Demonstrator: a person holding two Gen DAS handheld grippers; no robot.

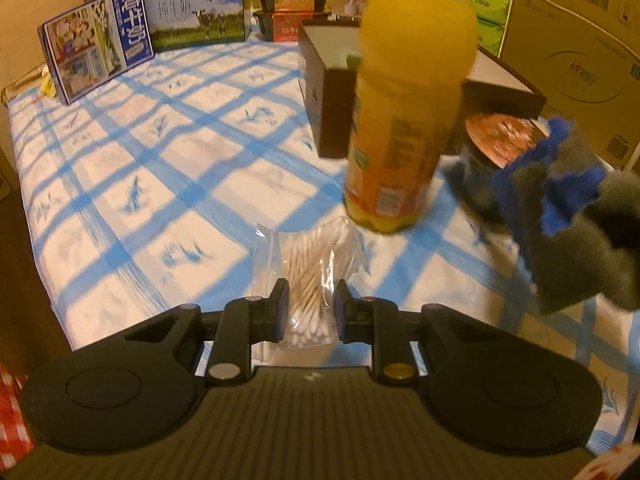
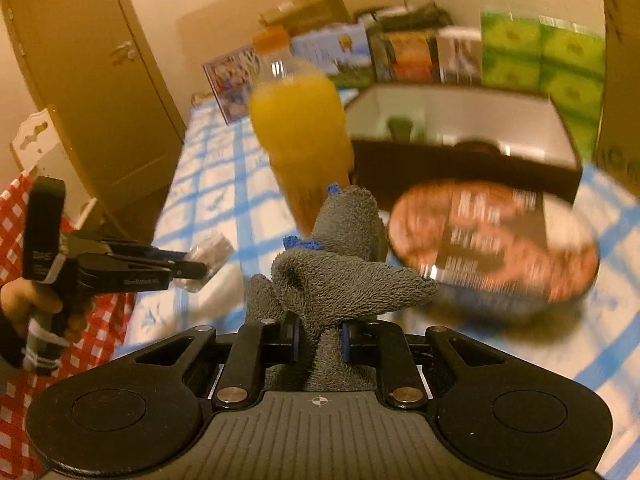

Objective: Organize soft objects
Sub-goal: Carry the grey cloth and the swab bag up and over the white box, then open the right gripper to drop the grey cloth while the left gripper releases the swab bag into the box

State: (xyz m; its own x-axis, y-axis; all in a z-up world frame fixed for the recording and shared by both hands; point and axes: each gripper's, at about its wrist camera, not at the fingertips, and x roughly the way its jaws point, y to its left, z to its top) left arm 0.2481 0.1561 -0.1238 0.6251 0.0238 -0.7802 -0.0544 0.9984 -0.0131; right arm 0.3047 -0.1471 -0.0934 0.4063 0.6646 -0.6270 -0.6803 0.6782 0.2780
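Observation:
My left gripper [image 1: 309, 313] is shut on a clear plastic bag of cotton swabs [image 1: 310, 280] and holds it over the blue-checked cloth. It also shows from the side in the right wrist view [image 2: 192, 268], bag [image 2: 210, 254] at its tip. My right gripper [image 2: 319, 340] is shut on a grey towel with blue trim [image 2: 340, 276], which bunches up above the jaws. The towel also shows in the left wrist view [image 1: 568, 216] at the right, lifted above the table. An open dark box with a white inside [image 2: 460, 120] stands behind.
A bottle of orange juice [image 1: 400, 120] stands upright in front of the box [image 1: 324, 92]. A round lidded bowl [image 2: 492, 236] sits to its right. Milk cartons [image 1: 196, 12], snack boxes and green packs [image 2: 540, 52] line the far edge. A large cardboard box [image 1: 576, 52] stands at the right.

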